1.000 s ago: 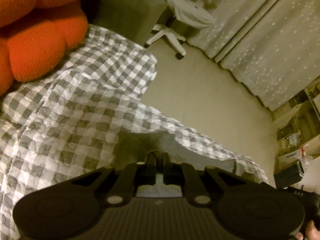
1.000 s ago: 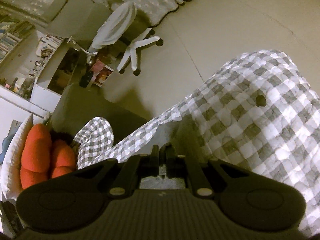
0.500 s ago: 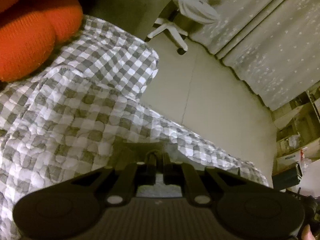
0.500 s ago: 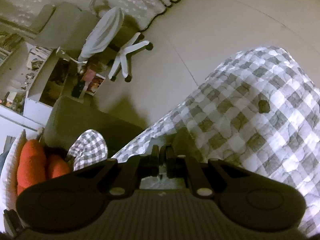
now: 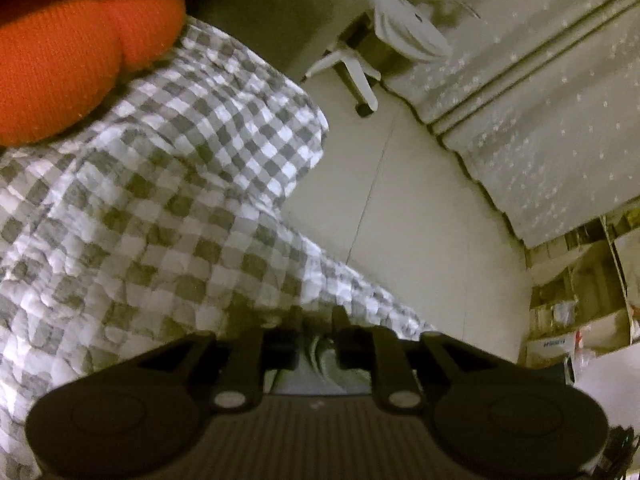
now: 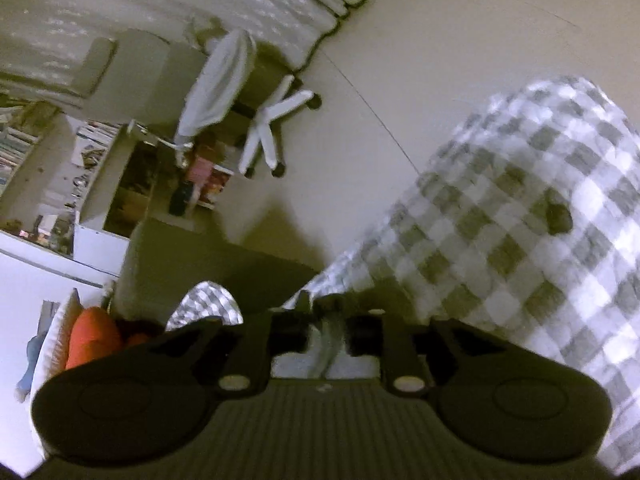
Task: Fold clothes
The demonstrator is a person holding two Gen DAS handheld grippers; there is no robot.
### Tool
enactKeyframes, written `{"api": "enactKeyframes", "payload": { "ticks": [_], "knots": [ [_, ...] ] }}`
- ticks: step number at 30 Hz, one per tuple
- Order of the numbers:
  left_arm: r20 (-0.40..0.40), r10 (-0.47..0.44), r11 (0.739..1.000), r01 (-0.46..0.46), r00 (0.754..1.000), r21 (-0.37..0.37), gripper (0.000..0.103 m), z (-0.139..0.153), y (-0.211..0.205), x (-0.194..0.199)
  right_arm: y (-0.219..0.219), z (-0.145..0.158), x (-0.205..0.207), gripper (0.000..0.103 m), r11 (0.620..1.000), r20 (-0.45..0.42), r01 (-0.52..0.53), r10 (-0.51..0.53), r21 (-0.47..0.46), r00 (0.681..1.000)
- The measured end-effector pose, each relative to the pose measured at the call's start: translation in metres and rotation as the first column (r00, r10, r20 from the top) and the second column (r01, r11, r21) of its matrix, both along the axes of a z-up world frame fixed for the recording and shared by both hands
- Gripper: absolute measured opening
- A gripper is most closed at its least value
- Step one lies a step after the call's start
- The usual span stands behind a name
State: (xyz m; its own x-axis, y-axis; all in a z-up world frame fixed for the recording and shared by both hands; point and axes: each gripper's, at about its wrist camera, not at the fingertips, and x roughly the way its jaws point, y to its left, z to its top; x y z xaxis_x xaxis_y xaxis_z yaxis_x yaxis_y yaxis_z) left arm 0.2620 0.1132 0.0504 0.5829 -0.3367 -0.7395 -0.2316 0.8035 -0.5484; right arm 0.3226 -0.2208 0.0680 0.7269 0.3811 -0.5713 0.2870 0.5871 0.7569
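now gray cloth [image 5: 320,356] lies between both grippers' opening jaws.

L wrist: close, down over checked cloth [image 5: 160,200]; R: same; shared: office chair [image 6: 224,84]

No lettering can be read with certainty in either view. A white box [image 5: 558,346] low among the cluttered shelves at the right edge of the left wrist view carries a short dark printed word, too small and blurred to make out. The right wrist view shows no legible text.
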Motion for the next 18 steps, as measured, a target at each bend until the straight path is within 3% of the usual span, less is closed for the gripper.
{"api": "enactKeyframes", "payload": {
  "ticks": [4, 8, 10, 13, 18],
  "knots": [
    [0.041, 0.009, 1.000, -0.009, 0.999, 0.011, 0.026, 0.006, 0.005, -0.004, 0.001, 0.006, -0.001, 0.034, 0.998, 0.042, 0.021, -0.019, -0.056, 0.999],
    [0.109, 0.024, 0.998, -0.030, 0.994, 0.057, 0.030, 0.016, 0.009, -0.012, 0.015, 0.013, -0.004, 0.034, 0.982, 0.078, -0.018, 0.033, -0.190, 0.996],
    [0.141, -0.013, 0.996, 0.001, 0.990, 0.089, 0.031, 0.017, 0.005, -0.016, 0.023, 0.016, -0.004, 0.034, 0.965, 0.101, -0.049, 0.078, -0.259, 0.992],
    [0.167, -0.086, 0.986, 0.061, 0.982, 0.152, 0.035, 0.013, -0.005, -0.021, 0.037, 0.021, -0.004, 0.034, 0.906, 0.128, -0.111, 0.177, -0.408, 0.976],
    [0.190, -0.158, 0.962, 0.107, 0.969, 0.253, 0.037, 0.002, -0.021, -0.023, 0.055, 0.012, -0.003, 0.034, 0.769, 0.117, -0.197, 0.333, -0.609, 0.936]
  ]
}}
